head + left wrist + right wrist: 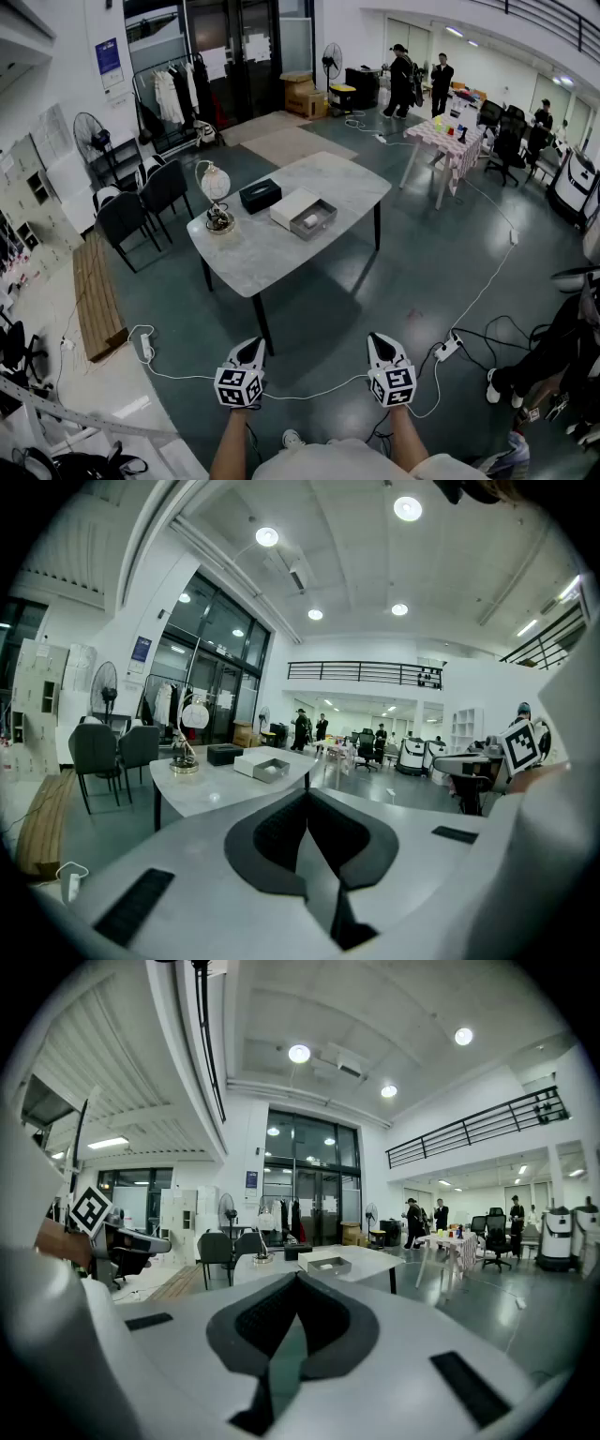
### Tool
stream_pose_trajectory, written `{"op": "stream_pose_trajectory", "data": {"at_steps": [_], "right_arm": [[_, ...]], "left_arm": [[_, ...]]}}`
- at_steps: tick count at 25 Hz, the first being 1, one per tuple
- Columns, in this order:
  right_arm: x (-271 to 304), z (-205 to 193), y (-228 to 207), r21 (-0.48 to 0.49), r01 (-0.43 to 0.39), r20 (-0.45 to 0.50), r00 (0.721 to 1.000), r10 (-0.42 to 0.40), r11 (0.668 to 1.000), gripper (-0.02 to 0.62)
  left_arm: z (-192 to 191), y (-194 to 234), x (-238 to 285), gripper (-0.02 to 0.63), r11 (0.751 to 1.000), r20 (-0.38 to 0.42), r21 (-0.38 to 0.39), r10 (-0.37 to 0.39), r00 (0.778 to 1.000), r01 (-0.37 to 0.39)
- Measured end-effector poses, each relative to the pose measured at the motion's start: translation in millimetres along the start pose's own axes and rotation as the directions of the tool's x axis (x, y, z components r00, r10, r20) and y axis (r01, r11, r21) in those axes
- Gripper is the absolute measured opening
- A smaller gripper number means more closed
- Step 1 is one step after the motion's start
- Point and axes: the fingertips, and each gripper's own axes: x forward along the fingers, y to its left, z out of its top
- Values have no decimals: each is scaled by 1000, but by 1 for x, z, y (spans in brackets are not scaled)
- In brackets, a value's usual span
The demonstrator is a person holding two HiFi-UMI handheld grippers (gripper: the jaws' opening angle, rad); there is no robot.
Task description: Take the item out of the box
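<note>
An open grey box rests on the marble table, and a small white item lies inside it. Its white lid lies right beside it. I stand well back from the table. My left gripper and right gripper hover low over the floor near my body, both shut and holding nothing. The left gripper view has the box far ahead past the shut left gripper. In the right gripper view the box sits beyond the shut right gripper.
A black tissue box and a globe lamp share the table. Dark chairs stand to its left. White cables and a power strip lie on the floor between me and the table. People stand far behind.
</note>
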Motion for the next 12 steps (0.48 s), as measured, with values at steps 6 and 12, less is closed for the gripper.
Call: {"op": "stream_pose_trajectory", "data": {"at_steps": [6, 12], "right_arm": [[5, -3, 4, -5, 0, -7, 1000, 0, 1000, 2], [8, -1, 9, -5, -1, -3, 1000, 1, 1000, 2]], "left_arm": [[-3, 6, 1, 17, 1000, -4, -3, 1, 1000, -1], [-4, 12, 2, 17, 1000, -2, -12, -6, 1000, 6]]}}
